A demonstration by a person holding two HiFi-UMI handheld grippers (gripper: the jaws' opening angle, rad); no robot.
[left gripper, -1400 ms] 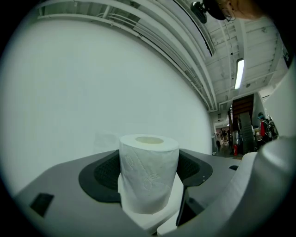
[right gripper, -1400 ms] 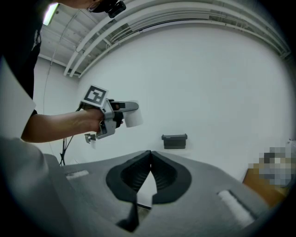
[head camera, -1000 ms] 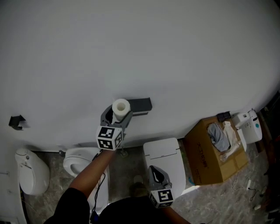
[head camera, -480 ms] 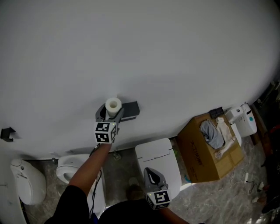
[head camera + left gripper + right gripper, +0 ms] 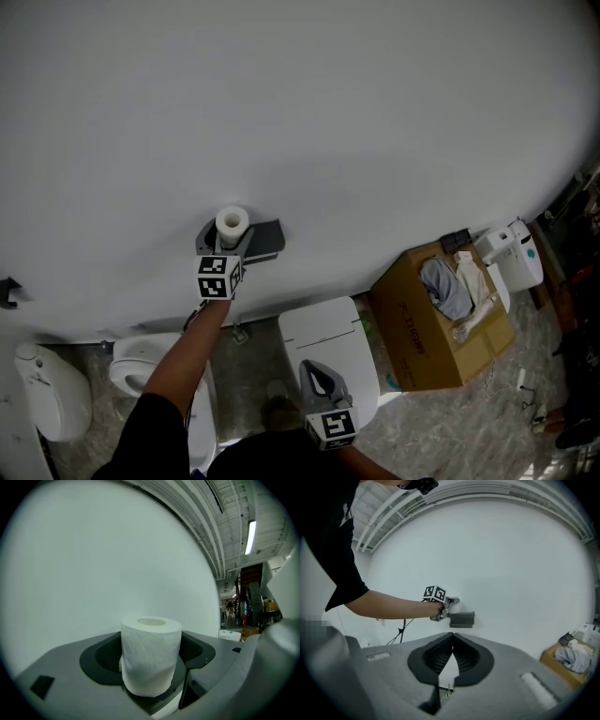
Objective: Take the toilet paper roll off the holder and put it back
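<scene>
Toilet paper roll [image 5: 151,654] stands upright, clamped in the left gripper [image 5: 223,246], jaws wide around it, off the holder [image 5: 266,240], which sits close at its 3 o'clock. Likely the put-back step: next, line the core up with the holder. Right gripper [image 5: 451,660], low at 5 o'clock, jaws together, empty

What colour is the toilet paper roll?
White; the toilet paper roll shows best in the left gripper view.

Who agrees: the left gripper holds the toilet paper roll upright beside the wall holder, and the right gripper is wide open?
The right gripper is shut, per the right gripper view. The left gripper does hold the toilet paper roll upright beside the holder.
</scene>
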